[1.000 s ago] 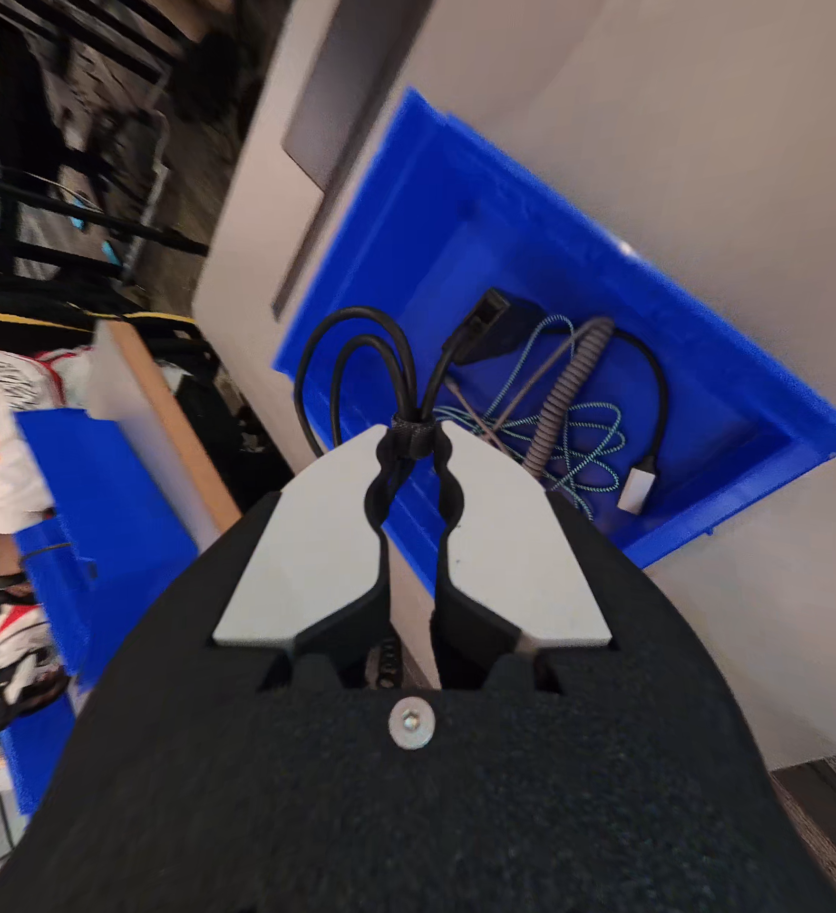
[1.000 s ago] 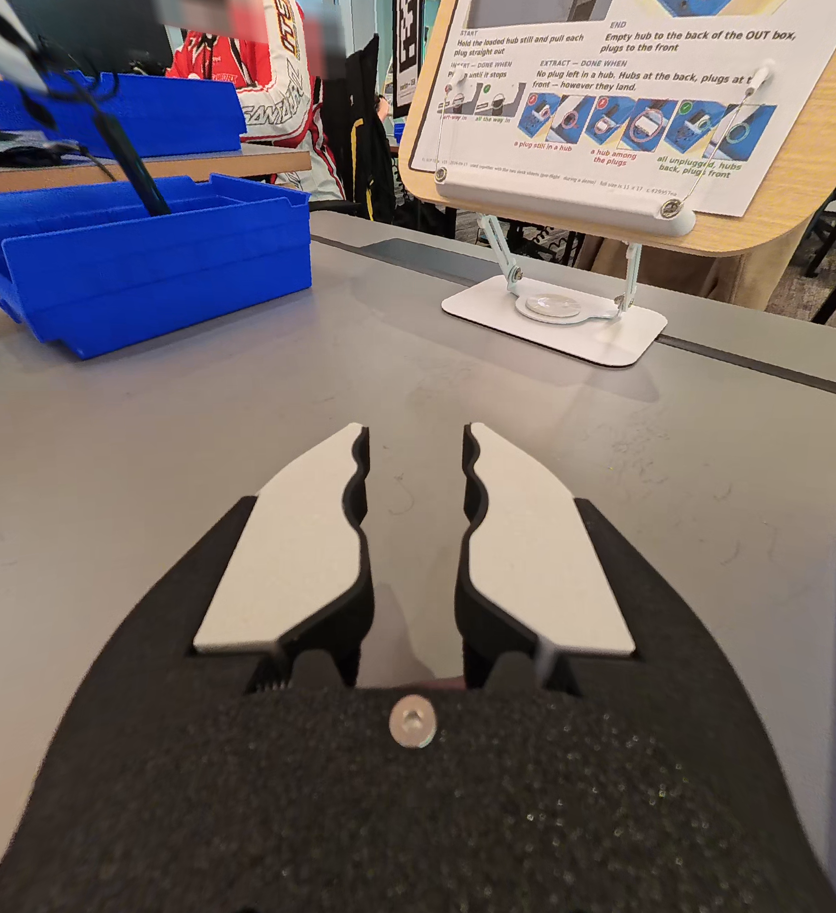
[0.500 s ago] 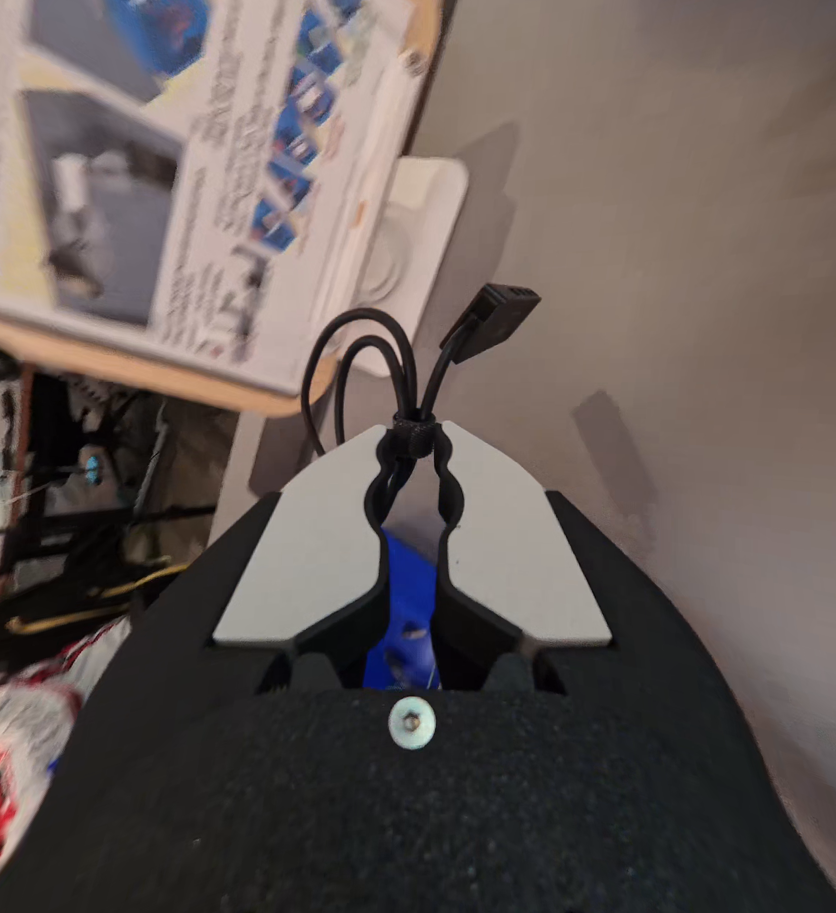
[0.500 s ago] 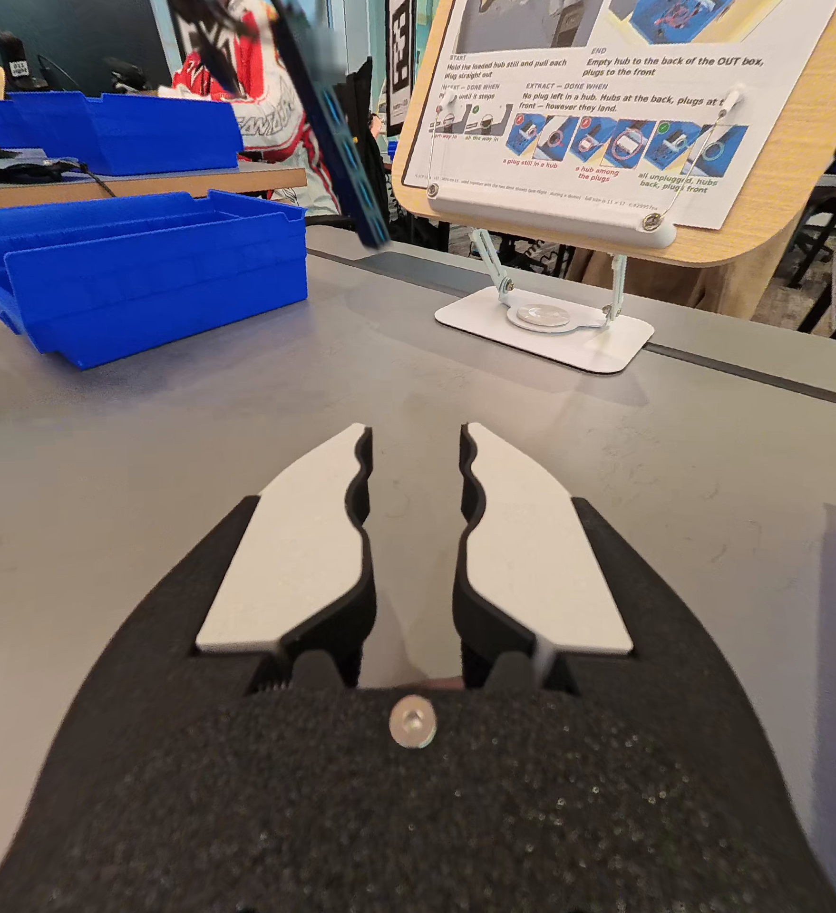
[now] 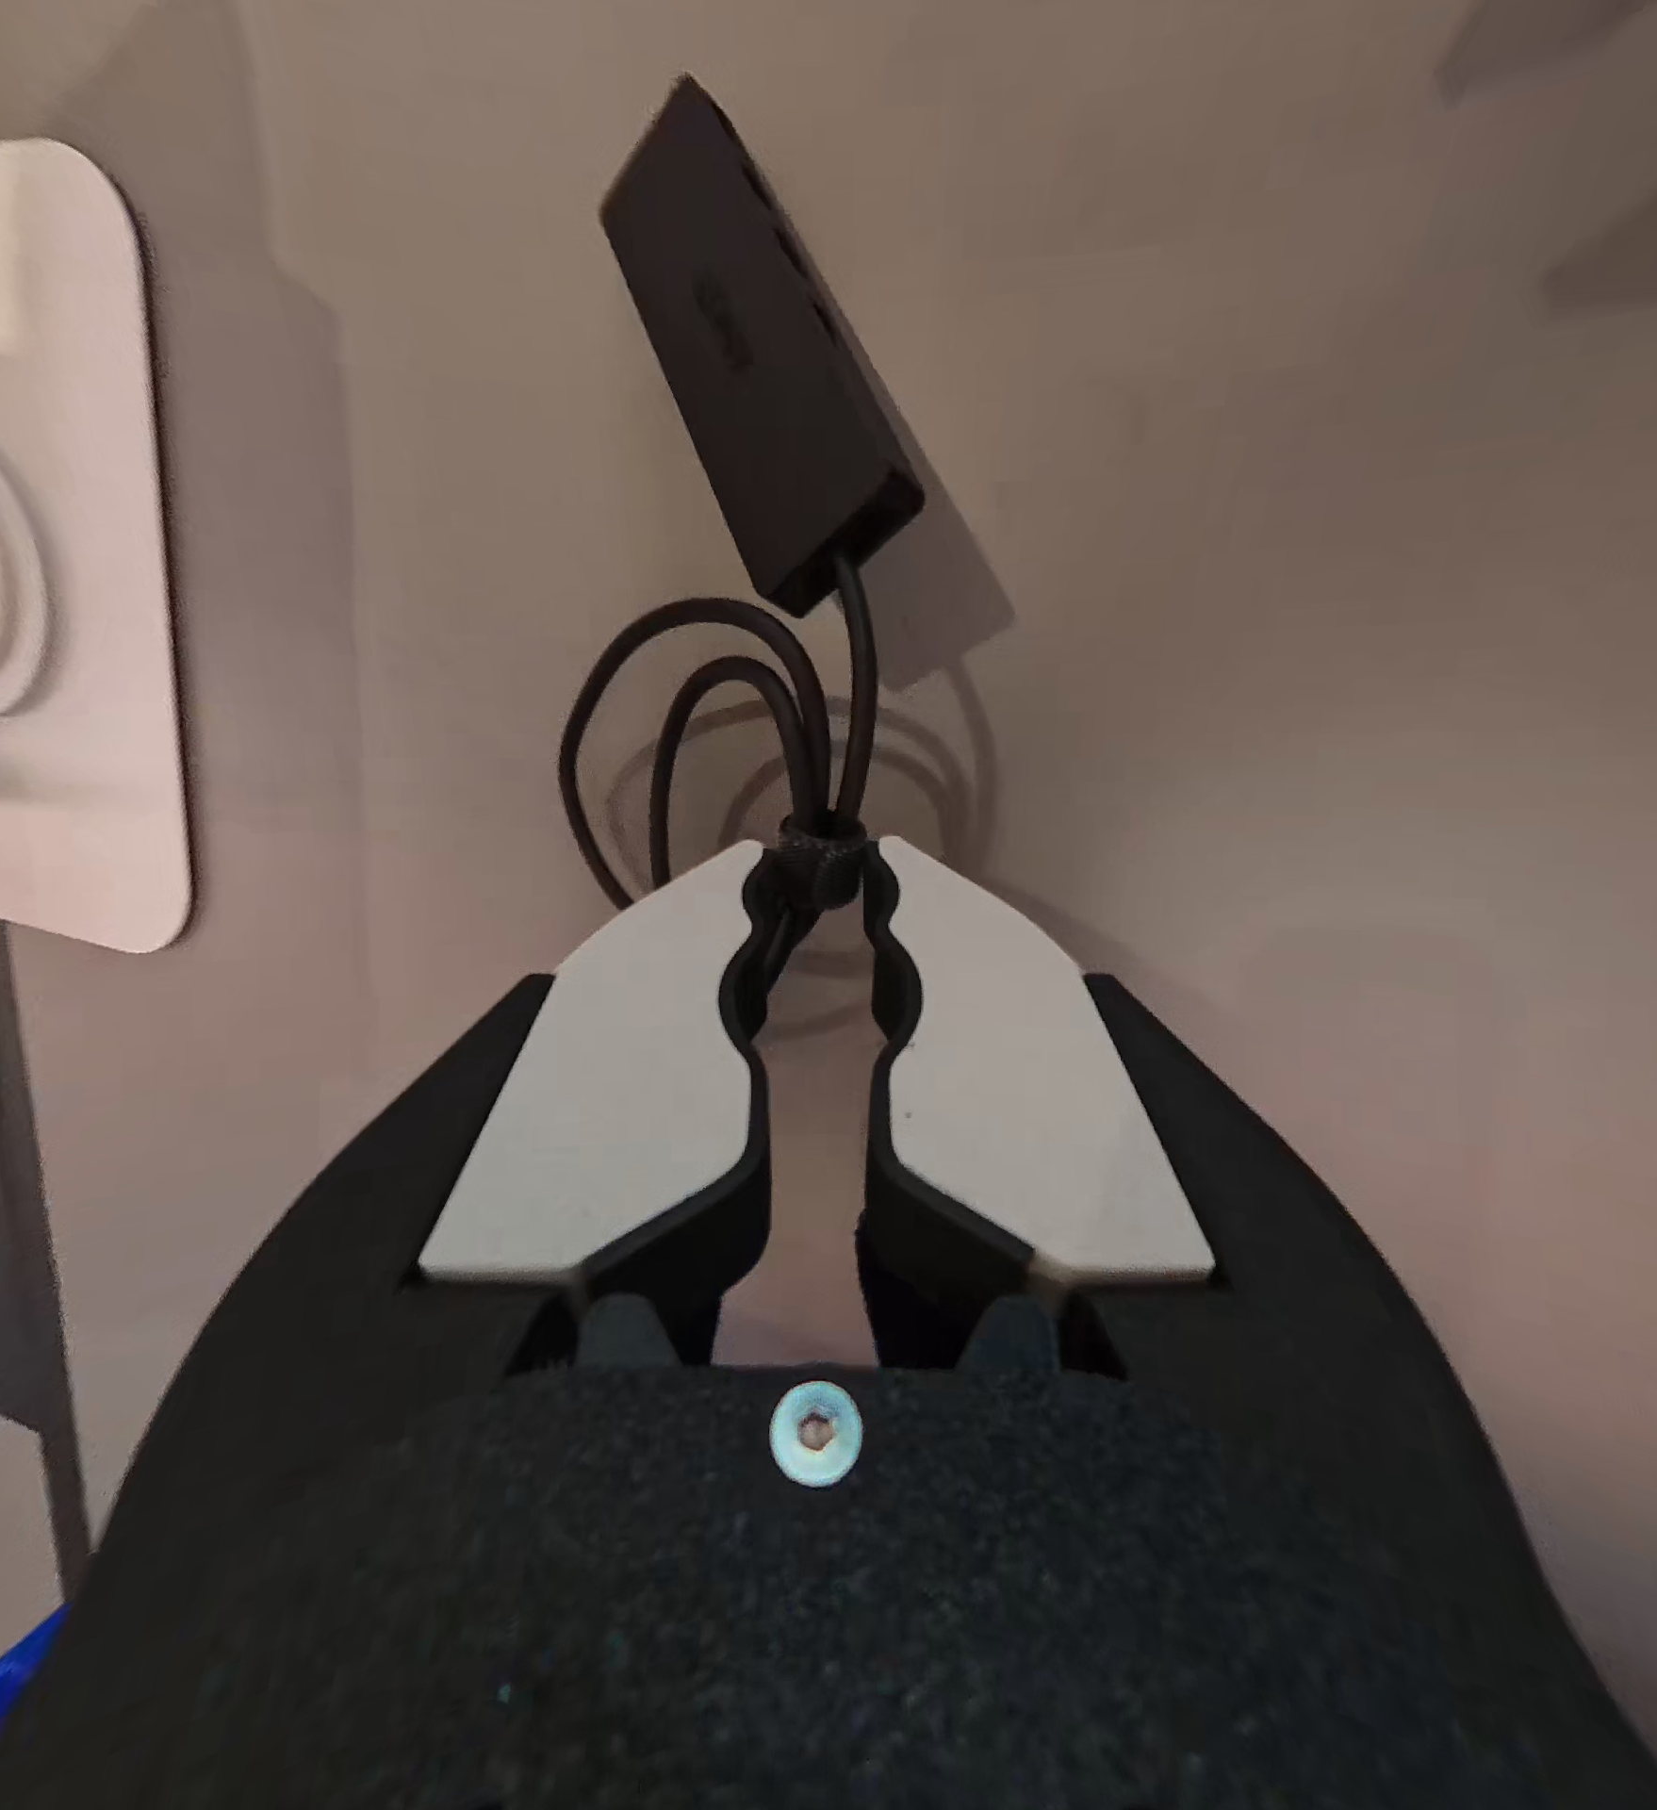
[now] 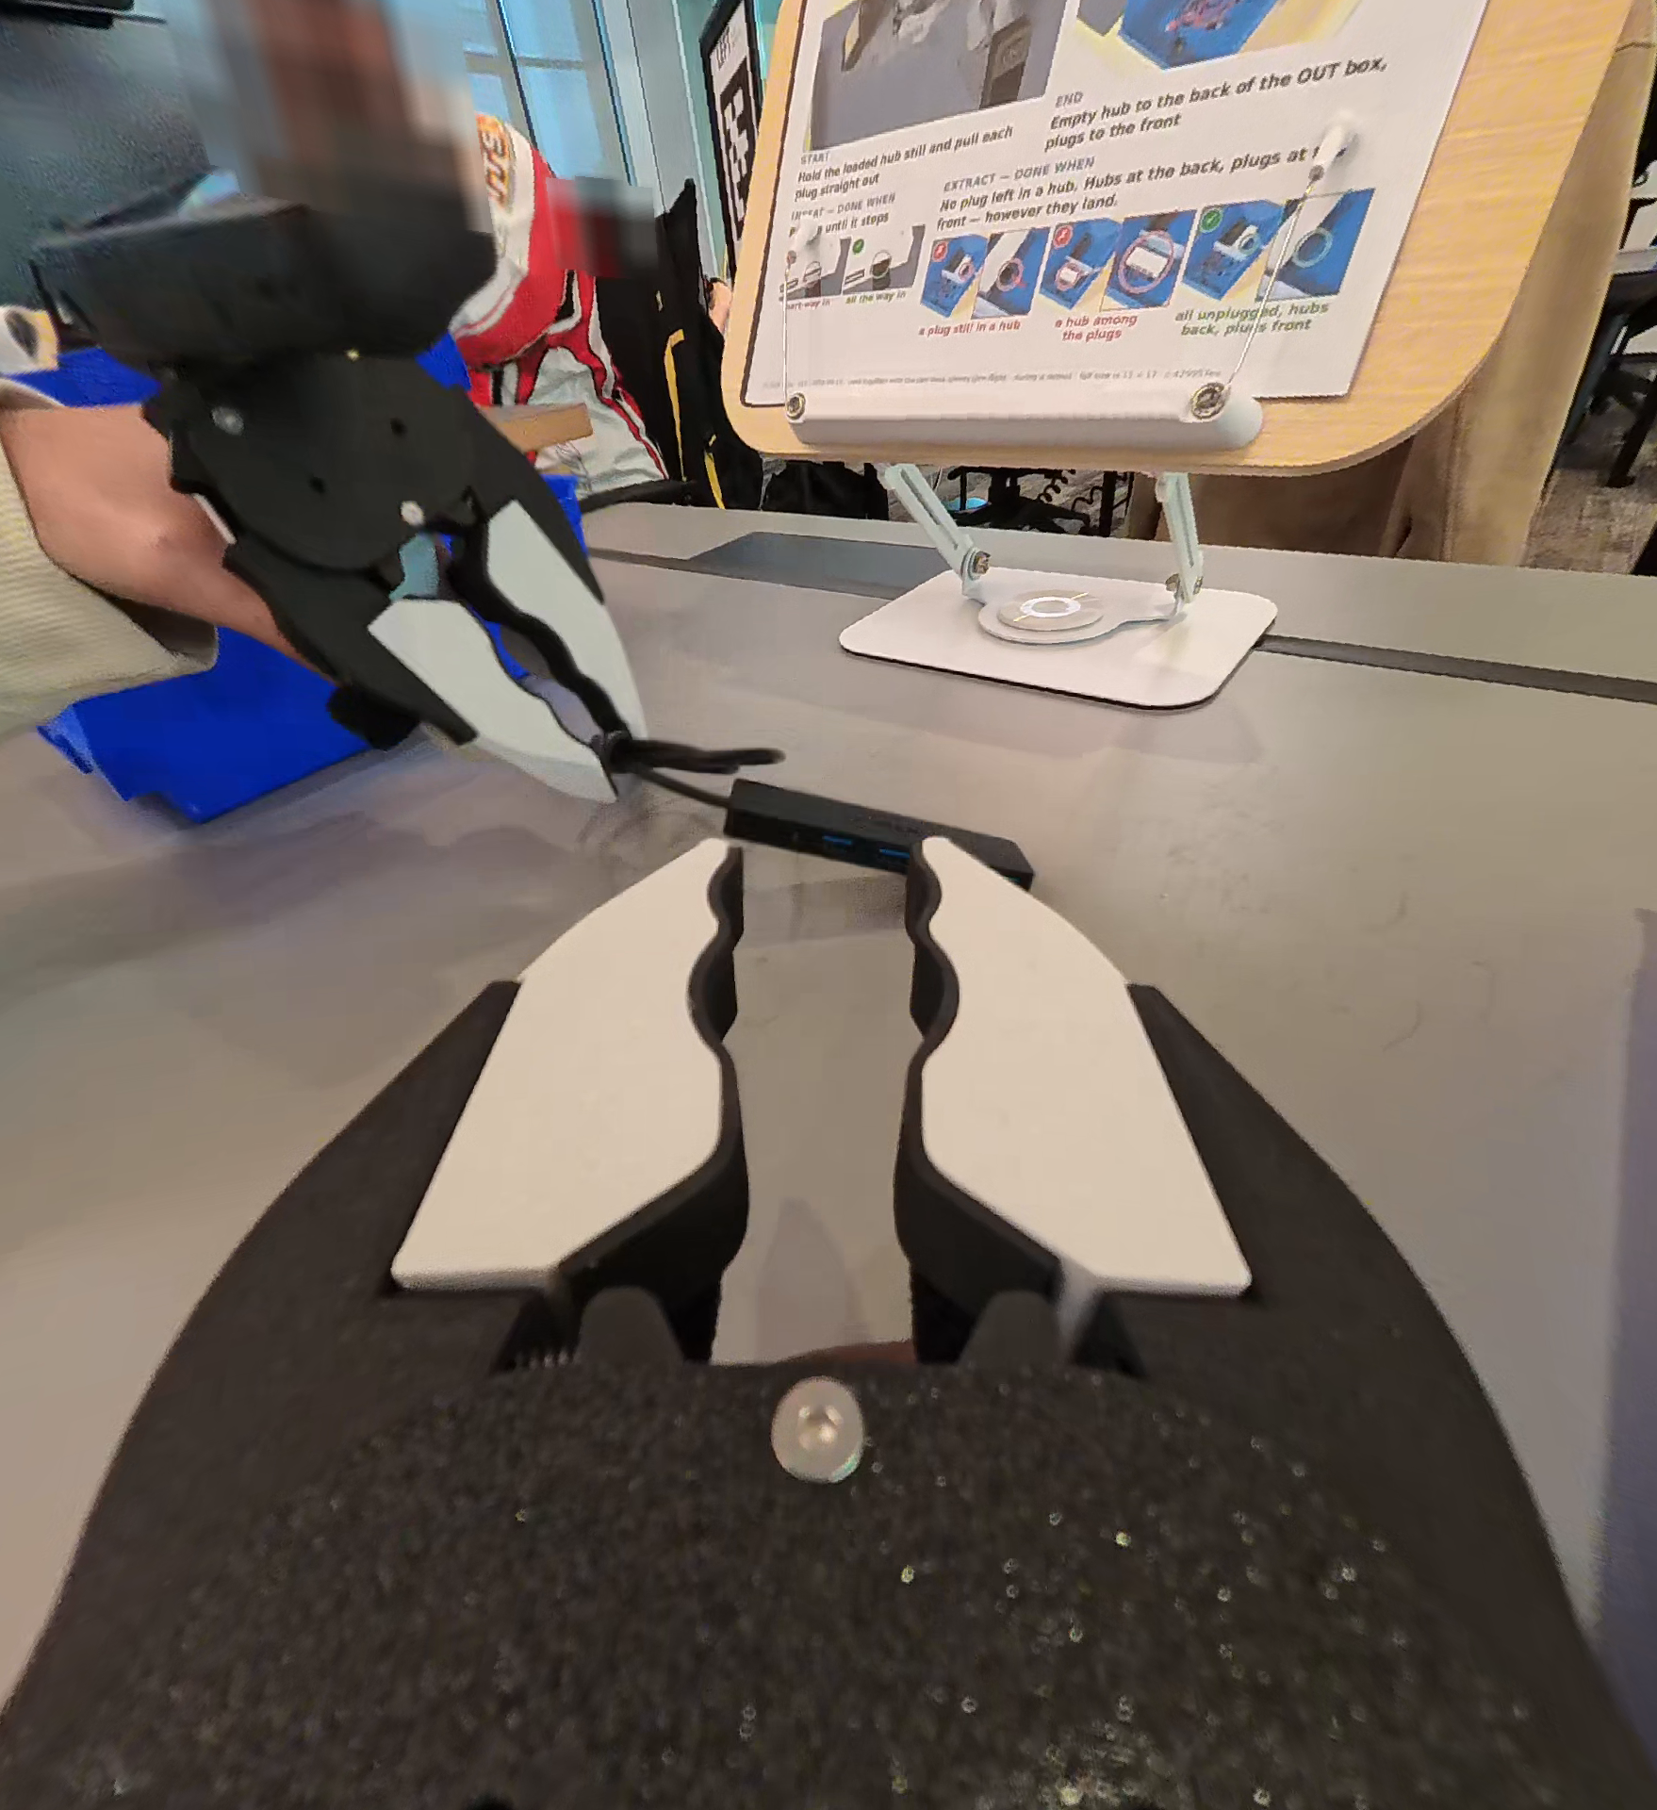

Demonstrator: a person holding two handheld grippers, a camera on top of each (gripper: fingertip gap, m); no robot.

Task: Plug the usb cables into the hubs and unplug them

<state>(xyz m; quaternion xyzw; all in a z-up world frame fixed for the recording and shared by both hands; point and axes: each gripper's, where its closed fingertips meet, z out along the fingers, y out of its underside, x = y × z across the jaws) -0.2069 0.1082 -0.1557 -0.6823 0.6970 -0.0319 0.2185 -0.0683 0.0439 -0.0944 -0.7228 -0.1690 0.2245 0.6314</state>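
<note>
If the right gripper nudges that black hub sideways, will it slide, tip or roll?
The hub is flat and boxy, so it probably slides on the smooth table rather than rolling. Its cable, pinched by the left gripper, may make it pivot.

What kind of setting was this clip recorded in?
Probably an indoor data-collection workspace: a grey table carrying a propped instruction board, a blue parts bin and a black USB hub, with more desks behind.

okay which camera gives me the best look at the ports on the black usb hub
The right wrist view. There the hub lies low over the grey table with its blue ports facing the camera, just past the open right claw. The left wrist view shows only its dark top and its cable bundle, pinched by the left claw.
</note>
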